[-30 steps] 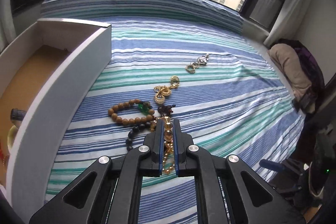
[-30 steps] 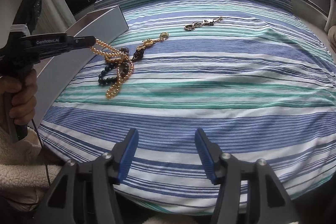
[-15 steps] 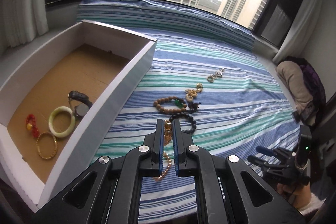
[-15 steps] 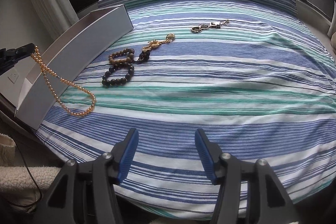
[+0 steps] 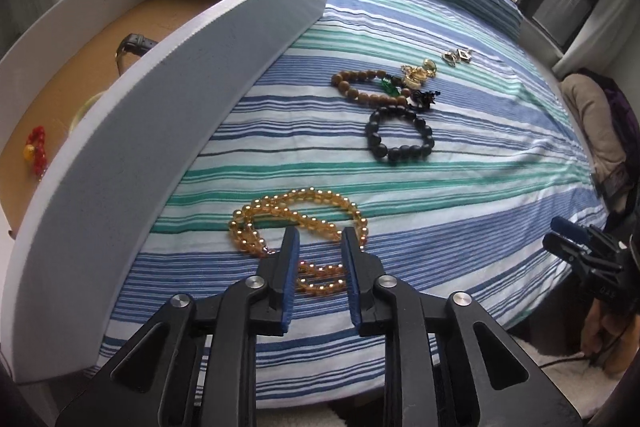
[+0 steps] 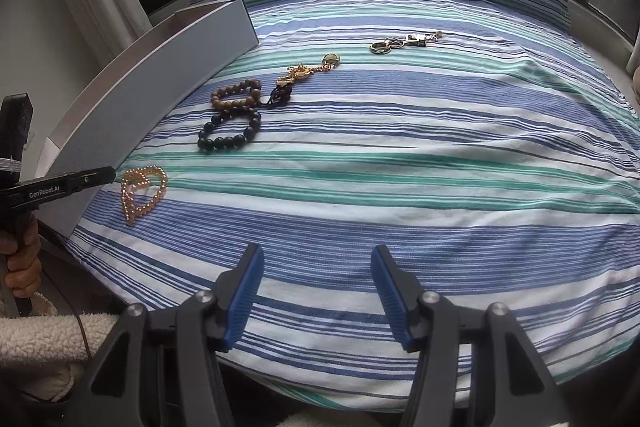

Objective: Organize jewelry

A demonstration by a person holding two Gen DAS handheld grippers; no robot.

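Bed (image 5: 460,195): three bead bracelets, namely one amber strand (image 5: 300,215) nearest, one black (image 5: 400,135), one brown (image 5: 364,91), and two charm clusters farther off. Box (image 5: 160,115), left: a red bead piece, a pale bangle, a watch. Left tool (image 5: 318,239) has just been opening, amber strand lying unpressed between its jaws. Right tool (image 6: 318,259) wide, empty.
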